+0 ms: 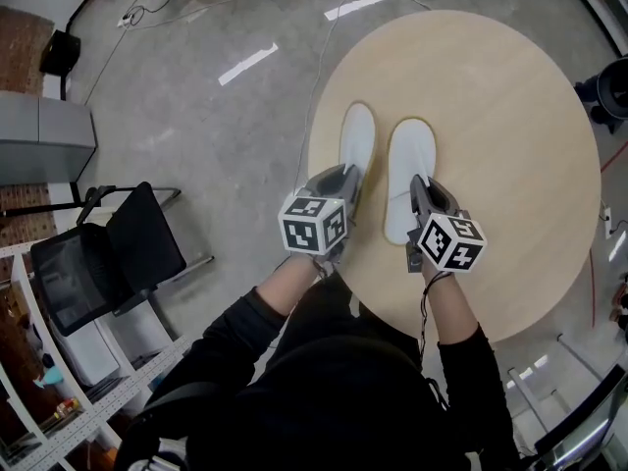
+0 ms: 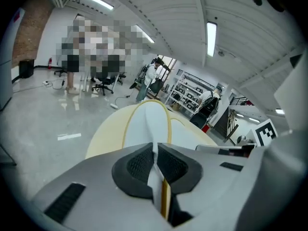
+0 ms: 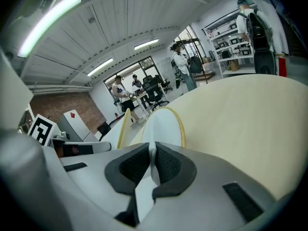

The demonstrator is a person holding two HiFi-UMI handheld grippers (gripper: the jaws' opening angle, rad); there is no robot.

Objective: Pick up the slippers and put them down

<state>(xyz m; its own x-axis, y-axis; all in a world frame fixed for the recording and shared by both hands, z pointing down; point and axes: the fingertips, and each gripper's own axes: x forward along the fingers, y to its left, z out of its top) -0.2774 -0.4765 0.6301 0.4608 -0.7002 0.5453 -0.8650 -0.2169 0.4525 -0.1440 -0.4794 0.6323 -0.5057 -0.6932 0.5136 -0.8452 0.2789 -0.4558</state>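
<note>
A round pale-wood counter (image 1: 510, 165) stands on a grey concrete floor (image 1: 196, 126). A thin cable (image 1: 324, 57) runs across the floor from the counter's far left edge toward a tangle of cords (image 1: 137, 13) in the far left corner of the head view. A black chair (image 1: 145, 235) sits left of the counter, with a grey cabinet (image 1: 44, 135) beyond it and a metal shelf rack (image 1: 39, 361) nearer. A red cable (image 1: 595, 263) lies past the counter's right edge. In the left gripper view, a ceiling light strip (image 2: 211, 32) glows above storage racks (image 2: 187, 93), where a person (image 2: 153, 78) stands. The right gripper view shows a brick wall (image 3: 53, 105).
</note>
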